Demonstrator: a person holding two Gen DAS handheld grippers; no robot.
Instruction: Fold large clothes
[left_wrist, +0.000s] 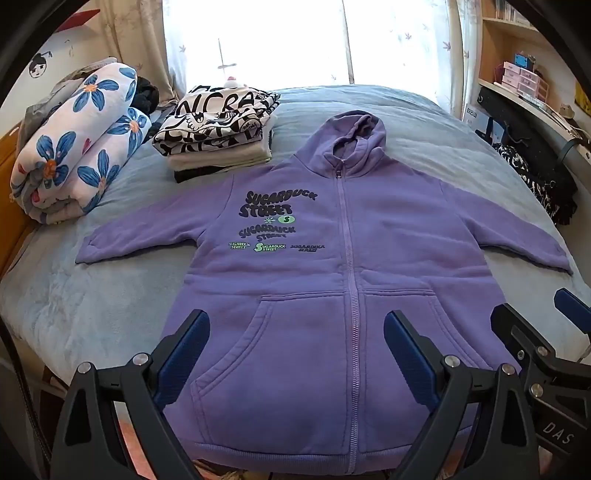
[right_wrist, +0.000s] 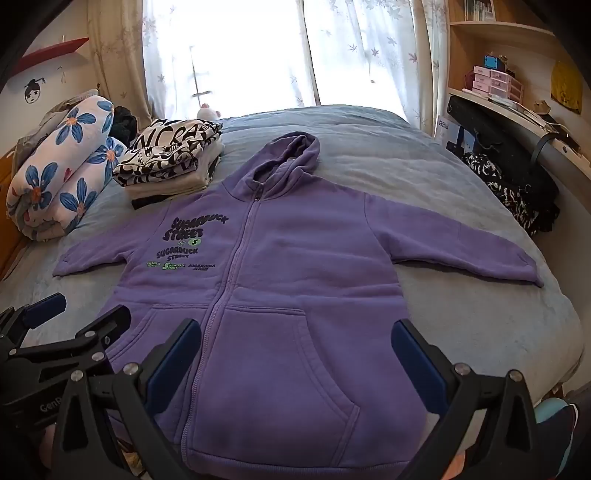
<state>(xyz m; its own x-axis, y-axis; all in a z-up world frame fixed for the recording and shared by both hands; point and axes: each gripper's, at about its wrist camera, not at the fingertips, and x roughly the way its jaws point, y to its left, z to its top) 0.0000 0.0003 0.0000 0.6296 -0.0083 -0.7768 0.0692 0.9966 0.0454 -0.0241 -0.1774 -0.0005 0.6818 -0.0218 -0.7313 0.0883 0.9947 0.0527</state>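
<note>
Bed (left_wrist: 92, 306): blue cover, carries all items. Purple zip hoodie (left_wrist: 314, 258) lies flat, front up, sleeves spread, hem nearest grippers. Folded clothes stack (left_wrist: 218, 136) just beyond its shoulder. Left gripper (left_wrist: 297, 339), right gripper (right_wrist: 297, 347): both wide, empty, above pockets. Risk: thick fleece bunches if pinch takes one layer only; fold skews.

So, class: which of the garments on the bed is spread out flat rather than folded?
The purple zip hoodie, sleeves spread; the black-and-white printed top lies folded on a stack.
</note>
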